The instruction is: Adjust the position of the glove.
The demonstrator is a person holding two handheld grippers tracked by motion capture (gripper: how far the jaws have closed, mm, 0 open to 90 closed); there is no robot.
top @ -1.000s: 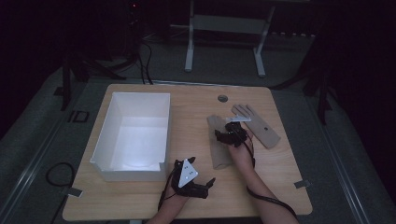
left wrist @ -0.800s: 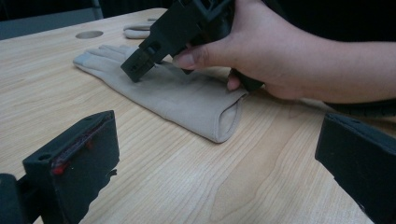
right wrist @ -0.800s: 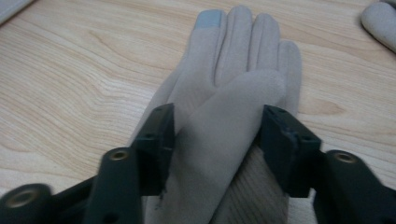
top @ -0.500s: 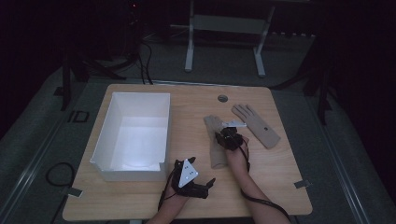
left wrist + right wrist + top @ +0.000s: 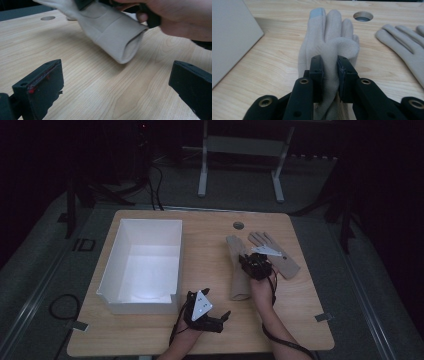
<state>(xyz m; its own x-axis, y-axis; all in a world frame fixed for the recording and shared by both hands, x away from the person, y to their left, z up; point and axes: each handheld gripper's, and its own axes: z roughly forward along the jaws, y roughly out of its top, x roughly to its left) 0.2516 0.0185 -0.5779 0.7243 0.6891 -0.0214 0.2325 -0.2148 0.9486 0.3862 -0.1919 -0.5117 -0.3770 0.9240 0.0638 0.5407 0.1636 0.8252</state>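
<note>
the right tool (image 5: 329,72) has just been closing and now pinches a fold of the beige glove (image 5: 329,32) — fingers flat on the table (image 5: 269,70), beside its mate (image 5: 404,45). the left tool (image 5: 115,87) rests nearby, jaws wide and holding nothing — near the white box (image 5: 145,265).

Beige glove (image 5: 329,47), pinched, seemingly half-lifted

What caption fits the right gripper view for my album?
The right claw pinches a fold of a beige glove lying on the wooden table.
</note>
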